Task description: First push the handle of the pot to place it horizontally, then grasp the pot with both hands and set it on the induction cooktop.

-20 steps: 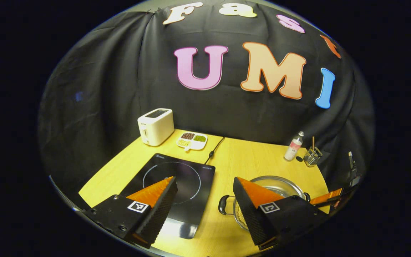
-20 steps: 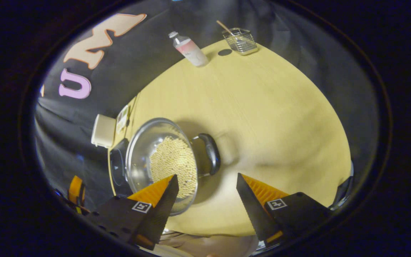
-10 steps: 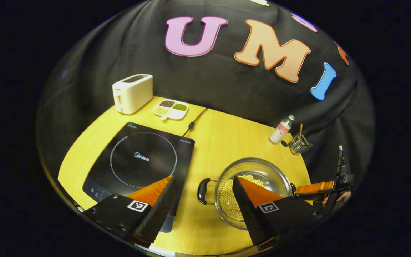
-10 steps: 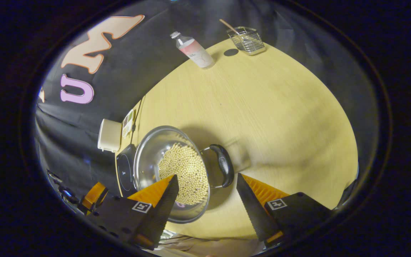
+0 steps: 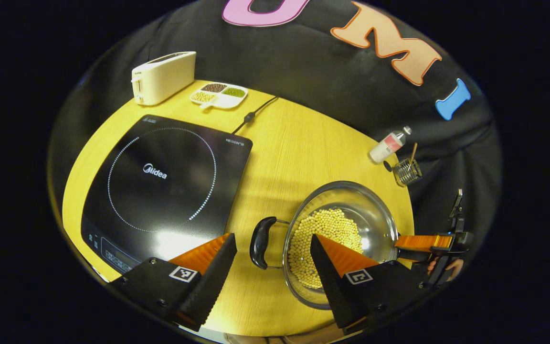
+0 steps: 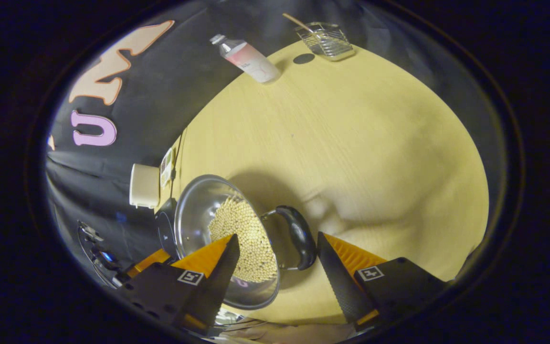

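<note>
Two grippers hang over a yellow wooden table (image 5: 284,157), each with its fingers spread wide and nothing between them. In the left gripper view, the left gripper (image 5: 272,265) is poised above the near edge of the table, and the pot's left handle (image 5: 259,241), a dark loop on two wire arms, lies in the gap between its fingers. The pot (image 5: 375,215) is a shiny steel one holding a bed of pale round beans (image 5: 322,229); it stands on the bare table just right of the induction cooktop (image 5: 160,181), not touching it. Off the pot's far side, the right gripper (image 5: 423,242) reaches in level with the rim, a hand (image 5: 449,267) partly showing behind it.

In the right gripper view, the right gripper (image 6: 277,265) has the pot's right handle (image 6: 299,236) framed between its open fingers, while its left finger overlaps the pot's rim.

At the back of the table stand a cream toaster (image 5: 163,76) and a white divided dish (image 5: 218,94) of grains, with a black cord (image 5: 253,112) running past them. Well to the right are a tilted bottle (image 5: 388,144) and a small wire basket (image 5: 407,172) with a stick in it.
</note>
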{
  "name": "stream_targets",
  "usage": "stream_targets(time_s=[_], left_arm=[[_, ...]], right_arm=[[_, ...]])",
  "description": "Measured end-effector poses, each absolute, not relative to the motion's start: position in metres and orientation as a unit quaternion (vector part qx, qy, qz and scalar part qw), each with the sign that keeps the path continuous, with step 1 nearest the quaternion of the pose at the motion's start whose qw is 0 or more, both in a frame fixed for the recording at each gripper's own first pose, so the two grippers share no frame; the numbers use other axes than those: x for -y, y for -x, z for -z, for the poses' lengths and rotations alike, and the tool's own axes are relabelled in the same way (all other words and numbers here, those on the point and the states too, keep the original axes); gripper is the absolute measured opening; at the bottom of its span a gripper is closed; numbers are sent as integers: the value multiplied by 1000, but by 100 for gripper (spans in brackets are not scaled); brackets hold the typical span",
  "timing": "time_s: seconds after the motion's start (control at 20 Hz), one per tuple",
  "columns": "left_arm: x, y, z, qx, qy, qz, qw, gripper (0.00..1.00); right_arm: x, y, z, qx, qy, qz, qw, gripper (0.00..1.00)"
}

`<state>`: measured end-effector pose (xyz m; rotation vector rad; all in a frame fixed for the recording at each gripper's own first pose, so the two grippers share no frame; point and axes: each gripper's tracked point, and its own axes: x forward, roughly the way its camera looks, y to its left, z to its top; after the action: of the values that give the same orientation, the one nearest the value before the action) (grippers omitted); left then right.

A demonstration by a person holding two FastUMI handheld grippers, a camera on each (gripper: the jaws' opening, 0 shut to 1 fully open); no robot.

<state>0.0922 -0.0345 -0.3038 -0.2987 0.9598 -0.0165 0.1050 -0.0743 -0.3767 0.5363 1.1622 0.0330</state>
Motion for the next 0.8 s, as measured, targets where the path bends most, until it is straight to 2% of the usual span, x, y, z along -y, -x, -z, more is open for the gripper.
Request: stream_targets(time_s=[0.05, 0.1, 0.15, 0.2, 0.35, 0.4, 0.5, 0.55, 0.6, 0.7, 0.75, 0.8], left_arm=[[33, -93, 311, -469, 144, 2, 871, 96], [33, -94, 317, -478, 145, -3, 867, 96], [33, -93, 322, -486, 148, -7, 861, 96], [34, -91, 326, -494, 152, -7, 856, 96], [44, -93, 338, -506, 176, 0, 844, 95], [47, -94, 342, -510, 182, 0, 841, 95], [49, -95, 349, -520, 186, -2, 834, 95], [50, -95, 353, -523, 184, -2, 832, 100], [51, -96, 355, -526, 182, -1, 830, 95], [56, -96, 362, -533, 176, 4, 827, 95], [55, -95, 362, -536, 168, 0, 827, 94], [50, -94, 368, -541, 158, -6, 826, 89]], right_arm=[[73, -105, 380, -548, -248, -17, 799, 99], [73, -105, 382, -553, -246, -17, 796, 90], [72, -106, 387, -557, -245, -18, 793, 89], [69, -106, 393, -561, -245, -20, 790, 99], [63, -105, 400, -572, -245, -27, 782, 98], [61, -105, 401, -576, -246, -29, 779, 87], [58, -105, 406, -581, -246, -33, 775, 88], [58, -106, 408, -582, -245, -33, 774, 88], [60, -107, 412, -584, -241, -28, 775, 98], [60, -107, 415, -587, -247, -32, 770, 73], [58, -107, 413, -587, -250, -32, 769, 72], [59, -106, 415, -588, -248, -32, 769, 71]])
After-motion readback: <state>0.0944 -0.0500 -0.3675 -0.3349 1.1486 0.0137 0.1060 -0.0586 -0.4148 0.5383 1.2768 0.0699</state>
